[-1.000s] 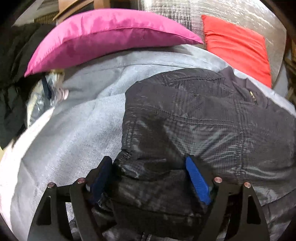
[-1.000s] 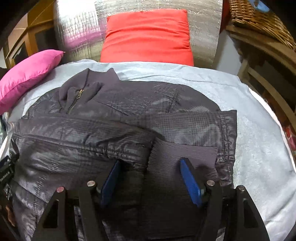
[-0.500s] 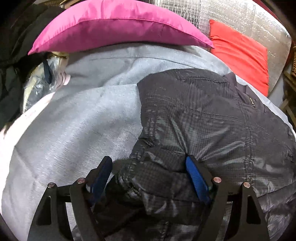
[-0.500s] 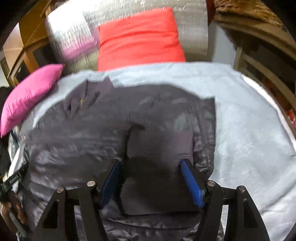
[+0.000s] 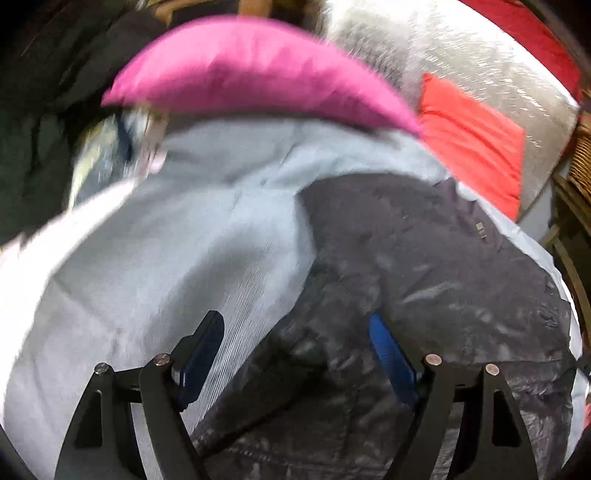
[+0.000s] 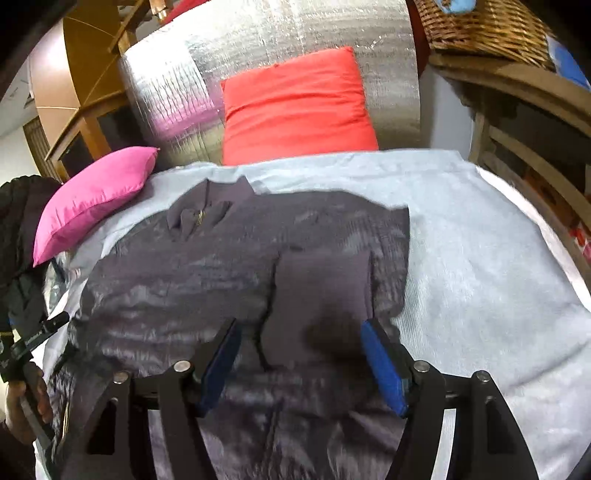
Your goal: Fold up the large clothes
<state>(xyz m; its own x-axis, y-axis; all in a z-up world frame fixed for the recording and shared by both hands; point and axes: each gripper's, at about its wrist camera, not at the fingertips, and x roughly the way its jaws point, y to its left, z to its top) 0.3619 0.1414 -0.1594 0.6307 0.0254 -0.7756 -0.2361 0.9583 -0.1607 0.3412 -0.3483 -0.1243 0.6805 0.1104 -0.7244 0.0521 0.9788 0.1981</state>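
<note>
Dark jacket (image 6: pixel 207 280), collar toward red cushion (image 6: pixel 295 107)

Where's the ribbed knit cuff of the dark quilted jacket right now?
In the right wrist view the ribbed knit cuff lies flat on the dark quilted jacket, near its right edge, just ahead of the open right gripper.

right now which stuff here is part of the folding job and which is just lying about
Part of the job:
- dark jacket
- left gripper, open
- right gripper, open

Just lying about:
- pink cushion
- red cushion
- wicker basket
- grey blanket, only the surface under the jacket
</note>
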